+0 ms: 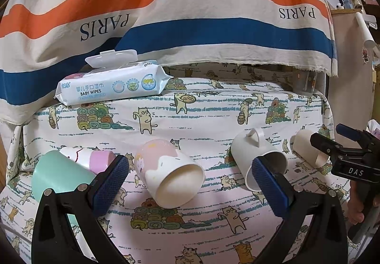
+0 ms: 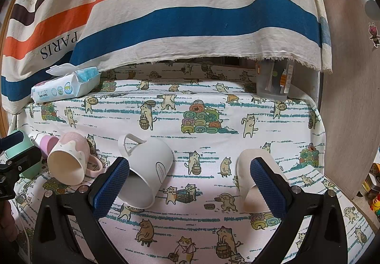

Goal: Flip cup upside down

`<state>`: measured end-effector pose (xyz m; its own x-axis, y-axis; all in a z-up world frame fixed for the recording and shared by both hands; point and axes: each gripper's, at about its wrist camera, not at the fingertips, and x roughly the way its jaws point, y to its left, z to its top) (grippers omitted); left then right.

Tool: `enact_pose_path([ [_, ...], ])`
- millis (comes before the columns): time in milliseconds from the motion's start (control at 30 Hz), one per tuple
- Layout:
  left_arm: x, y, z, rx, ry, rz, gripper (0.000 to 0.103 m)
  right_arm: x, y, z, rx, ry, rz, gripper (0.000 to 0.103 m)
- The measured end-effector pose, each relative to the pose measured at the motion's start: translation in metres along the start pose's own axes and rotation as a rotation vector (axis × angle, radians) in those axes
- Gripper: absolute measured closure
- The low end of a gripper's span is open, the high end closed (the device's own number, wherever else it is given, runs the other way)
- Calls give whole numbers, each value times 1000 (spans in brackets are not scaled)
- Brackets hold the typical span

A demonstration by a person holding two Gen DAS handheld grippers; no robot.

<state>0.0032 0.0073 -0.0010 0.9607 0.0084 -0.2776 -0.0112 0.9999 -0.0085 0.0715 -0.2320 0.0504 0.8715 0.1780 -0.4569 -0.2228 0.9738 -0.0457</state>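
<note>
Several cups lie on their sides on the cat-print cloth. In the left wrist view: a mint cup (image 1: pixel 57 176), a white-and-pink small cup (image 1: pixel 90 157), a pink-and-white mug (image 1: pixel 168 171), a white mug with handle (image 1: pixel 258 157) and a cream paper cup (image 1: pixel 306 147). My left gripper (image 1: pixel 190 185) is open around the pink-and-white mug, not touching it. In the right wrist view my right gripper (image 2: pixel 190 183) is open, between the white mug (image 2: pixel 144 166) and the cream cup (image 2: pixel 251 181). The pink-and-white mug (image 2: pixel 68 159) lies at left.
A pack of baby wipes (image 1: pixel 111 83) lies at the back left. A clear container (image 2: pixel 273 81) stands at the back right. A striped PARIS cloth (image 1: pixel 190 15) hangs behind. A wooden panel (image 2: pixel 349 98) stands to the right.
</note>
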Motion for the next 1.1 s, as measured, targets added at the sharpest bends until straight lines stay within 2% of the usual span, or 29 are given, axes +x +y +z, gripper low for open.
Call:
enact_pose_path([
  [1100, 1, 3, 0, -1, 4, 11, 0, 1, 1, 0, -2, 5, 3, 0],
])
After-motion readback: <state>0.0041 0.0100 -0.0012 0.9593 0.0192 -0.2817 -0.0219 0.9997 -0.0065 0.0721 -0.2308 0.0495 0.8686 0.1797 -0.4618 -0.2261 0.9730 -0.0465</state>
